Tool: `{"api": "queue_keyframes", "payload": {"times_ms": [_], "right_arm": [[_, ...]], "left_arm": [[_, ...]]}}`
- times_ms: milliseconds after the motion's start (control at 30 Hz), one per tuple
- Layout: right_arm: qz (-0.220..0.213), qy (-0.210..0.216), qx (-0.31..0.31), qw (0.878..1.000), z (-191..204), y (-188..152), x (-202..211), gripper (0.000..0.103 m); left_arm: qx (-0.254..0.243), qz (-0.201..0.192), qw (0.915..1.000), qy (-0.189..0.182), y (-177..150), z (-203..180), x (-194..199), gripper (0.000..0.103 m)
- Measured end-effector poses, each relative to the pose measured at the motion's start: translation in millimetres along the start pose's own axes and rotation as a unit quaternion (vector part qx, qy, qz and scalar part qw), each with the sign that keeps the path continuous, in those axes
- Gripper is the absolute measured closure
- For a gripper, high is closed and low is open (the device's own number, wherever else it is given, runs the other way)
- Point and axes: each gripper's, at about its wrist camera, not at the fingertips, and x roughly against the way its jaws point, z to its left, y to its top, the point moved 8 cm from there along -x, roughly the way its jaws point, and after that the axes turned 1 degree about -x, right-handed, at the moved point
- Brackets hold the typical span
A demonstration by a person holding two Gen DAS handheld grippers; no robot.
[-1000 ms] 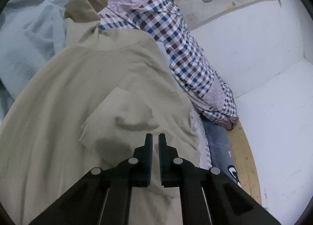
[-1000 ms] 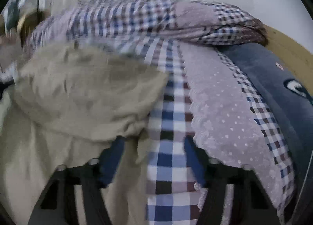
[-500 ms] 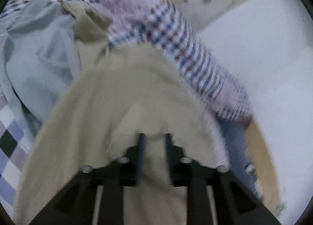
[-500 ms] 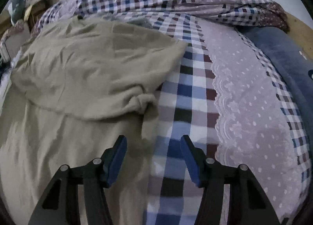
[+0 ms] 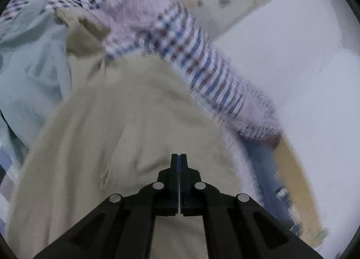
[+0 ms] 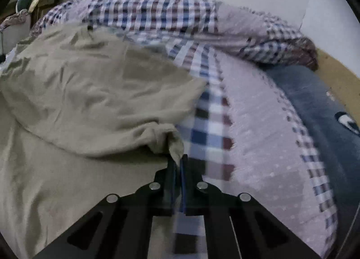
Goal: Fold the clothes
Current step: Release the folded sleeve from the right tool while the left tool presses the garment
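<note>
A khaki garment (image 5: pixel 126 112) lies spread over the bed and fills the left wrist view. My left gripper (image 5: pixel 178 157) is shut low on it, and creases in the cloth run toward its tips. In the right wrist view the same khaki garment (image 6: pixel 90 92) has one flap folded over itself. My right gripper (image 6: pixel 177 160) is shut on a bunched corner of that flap, with cloth poking up between its fingers. The view is blurred by motion.
A light blue garment (image 5: pixel 29 67) lies to the left of the khaki one. A rolled checked quilt (image 6: pixel 157 15) lies along the far side by the white wall (image 5: pixel 292 56). The checked and dotted sheet (image 6: pixel 258 128), a dark blue blanket (image 6: pixel 326 101) and the wooden bed edge (image 5: pixel 294 180) lie to the right.
Both grippers have shut. The right one was open beside the flap's corner and now pinches it. The left one pushed into the khaki cloth and shut there.
</note>
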Motion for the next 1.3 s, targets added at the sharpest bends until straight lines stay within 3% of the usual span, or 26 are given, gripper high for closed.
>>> {"api": "queue_keyframes", "payload": {"times_ms": [67, 200, 333, 367, 433, 500, 567, 767, 933, 1167, 1200, 1233, 1267, 1300], "right_arm": [[0.012, 0.006, 0.002, 1.0, -4.6, -2.7, 5.9, 0.101], [0.121, 0.097, 0.05, 0.987, 18.3, -44.6, 0.8, 0.1], [0.123, 0.126, 0.029, 0.984, 13.9, -50.0, 6.0, 0.098], [0.116, 0.127, 0.017, 0.985, 9.0, -46.5, 7.4, 0.097], [0.104, 0.131, -0.006, 0.986, 0.1, -40.1, 7.9, 0.095], [0.094, 0.139, -0.038, 0.985, -8.7, -35.0, 6.6, 0.091], [0.087, 0.154, -0.069, 0.982, -15.2, -31.9, 5.0, 0.087], [0.06, 0.217, -0.175, 0.959, -40.3, -24.2, 3.5, 0.075], [0.037, 0.199, -0.236, 0.951, -63.2, -24.0, 7.3, 0.071], [0.024, 0.183, -0.249, 0.951, -67.2, -21.1, 5.6, 0.071], [0.026, 0.182, -0.247, 0.951, -65.9, -21.9, 4.8, 0.071], [0.027, 0.182, -0.245, 0.952, -64.2, -22.3, 4.6, 0.071], [0.027, 0.184, -0.243, 0.952, -62.6, -22.3, 4.1, 0.071], [0.028, 0.185, -0.241, 0.952, -61.8, -22.7, 4.0, 0.071]], "left_arm": [[0.019, -0.026, 0.9995, -0.002, 12.9, 4.8, 11.3, 0.103], [0.024, 0.009, 0.9984, 0.05, 4.0, 33.8, -0.4, 0.103], [-0.01, 0.061, 0.9943, 0.087, -22.9, 35.5, -27.7, 0.099], [-0.022, 0.061, 0.9941, 0.087, -25.2, 32.0, -28.0, 0.094], [-0.042, 0.059, 0.9944, 0.077, -27.0, 21.2, -31.2, 0.056], [-0.06, 0.056, 0.9945, 0.066, -27.1, 13.5, -33.4, 0.033], [-0.074, 0.055, 0.9934, 0.069, -28.8, 11.4, -34.2, 0.029], [-0.07, 0.051, 0.9942, 0.064, -27.0, 14.5, -34.4, 0.029], [-0.056, 0.043, 0.9958, 0.058, -22.3, 19.8, -20.8, 0.029], [-0.129, 0.056, 0.9834, 0.115, -9.7, 7.5, -37.9, 0.033], [-0.139, 0.063, 0.9807, 0.122, -10.4, 7.3, -42.2, 0.053], [-0.144, 0.072, 0.978, 0.133, -12.2, 9.4, -46.1, 0.086], [-0.148, 0.082, 0.9743, 0.148, -14.4, 12.5, -49.7, 0.1], [-0.154, 0.086, 0.9724, 0.153, -15.3, 13.0, -52.2, 0.102]]}}
